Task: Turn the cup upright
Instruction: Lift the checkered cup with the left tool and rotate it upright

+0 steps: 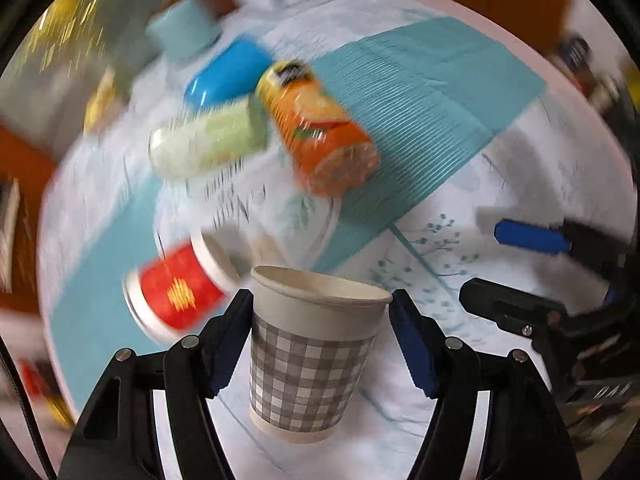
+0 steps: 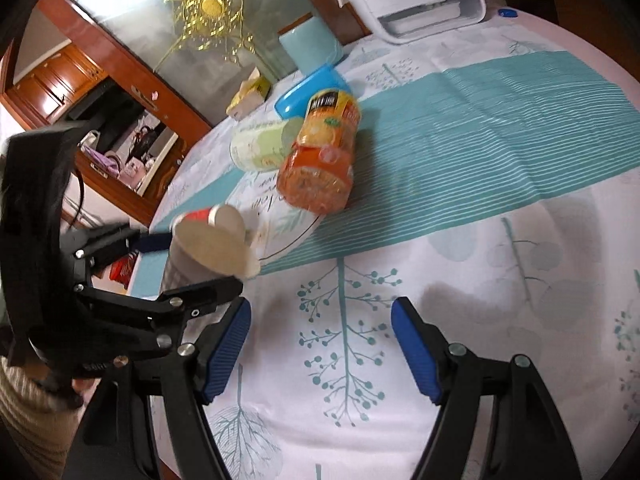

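The left gripper [image 1: 322,312] holds the paper cup [image 1: 310,356] between its two blue pads [image 1: 224,344], one pad on each side of the cup's wall. The cup has a grey check pattern and a white rim. In the left wrist view its open mouth is at the top and its base at the bottom, and the base looks to be a little above the tablecloth [image 1: 500,184]. In the right wrist view the same cup [image 2: 208,250] is at the left of the scene, tilted, with its mouth turned toward the camera.

The right gripper [image 2: 320,344] is empty, with its jaws standing wide apart over the white and teal tablecloth, near the tree print.

Farther on the table lie an orange bottle [image 2: 320,156] on its side and a pale green can [image 2: 260,146] just beside it at the left. Behind them is a blue bowl [image 2: 310,92] turned over. A red can [image 1: 176,288] lies on its side just left of the cup. The left wrist picture is much blurred.
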Tool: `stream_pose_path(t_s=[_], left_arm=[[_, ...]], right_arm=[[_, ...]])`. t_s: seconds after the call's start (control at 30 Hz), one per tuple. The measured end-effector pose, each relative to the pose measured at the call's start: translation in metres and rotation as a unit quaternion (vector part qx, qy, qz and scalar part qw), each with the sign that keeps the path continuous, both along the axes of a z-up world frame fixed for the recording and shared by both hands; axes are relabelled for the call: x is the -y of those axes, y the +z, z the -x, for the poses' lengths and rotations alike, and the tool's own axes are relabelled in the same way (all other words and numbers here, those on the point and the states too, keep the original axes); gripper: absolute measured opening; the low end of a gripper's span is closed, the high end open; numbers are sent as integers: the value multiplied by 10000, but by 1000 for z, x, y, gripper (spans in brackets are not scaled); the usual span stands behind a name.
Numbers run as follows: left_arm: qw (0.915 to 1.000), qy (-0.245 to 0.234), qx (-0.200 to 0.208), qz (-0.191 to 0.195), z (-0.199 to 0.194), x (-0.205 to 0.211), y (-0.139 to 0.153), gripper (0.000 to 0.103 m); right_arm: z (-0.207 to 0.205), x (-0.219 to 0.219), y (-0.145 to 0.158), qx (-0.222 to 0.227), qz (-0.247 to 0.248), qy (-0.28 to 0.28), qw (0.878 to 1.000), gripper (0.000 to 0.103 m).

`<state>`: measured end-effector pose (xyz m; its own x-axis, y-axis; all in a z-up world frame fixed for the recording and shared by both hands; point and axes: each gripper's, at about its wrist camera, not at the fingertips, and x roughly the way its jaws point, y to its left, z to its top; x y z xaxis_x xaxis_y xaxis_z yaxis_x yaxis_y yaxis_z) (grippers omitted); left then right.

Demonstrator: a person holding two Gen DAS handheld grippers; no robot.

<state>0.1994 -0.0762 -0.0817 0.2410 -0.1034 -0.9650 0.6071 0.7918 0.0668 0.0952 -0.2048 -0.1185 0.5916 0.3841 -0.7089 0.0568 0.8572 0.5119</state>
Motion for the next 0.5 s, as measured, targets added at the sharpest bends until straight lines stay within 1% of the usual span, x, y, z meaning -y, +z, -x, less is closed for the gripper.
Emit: stream_pose_path(t_s=[0.07,0.13,0.2,0.23,0.27,0.33,0.4,0.5], left_arm=[[9987,378,-280,214,4,-5,1,68],[9959,706,-412,389,8,-9,4,68],[9906,1070,-579,620,16,-13,5,68],[9852,1341,-670,834,21,-18,5,68],[9816,1492,-744,929,24,-19,4,68],[9687,1897,-942,1296,34,-23,2,68],[9596,2155,-997,1513,41,-25,-2,68],[9426,2575,-1011,1872,45,-30,-10,68]], right_arm=[[7,6,5,64,-11,-66,10000,73],[14,11,10,128,-1,-130,9998,73],[21,16,15,189,64,-210,9996,73],[24,18,17,203,103,-246,9994,73],[26,19,18,211,144,-279,9993,73],[31,22,19,207,305,-365,9987,73],[36,26,19,189,428,-436,9980,73],[40,29,17,147,629,-488,9967,73]])
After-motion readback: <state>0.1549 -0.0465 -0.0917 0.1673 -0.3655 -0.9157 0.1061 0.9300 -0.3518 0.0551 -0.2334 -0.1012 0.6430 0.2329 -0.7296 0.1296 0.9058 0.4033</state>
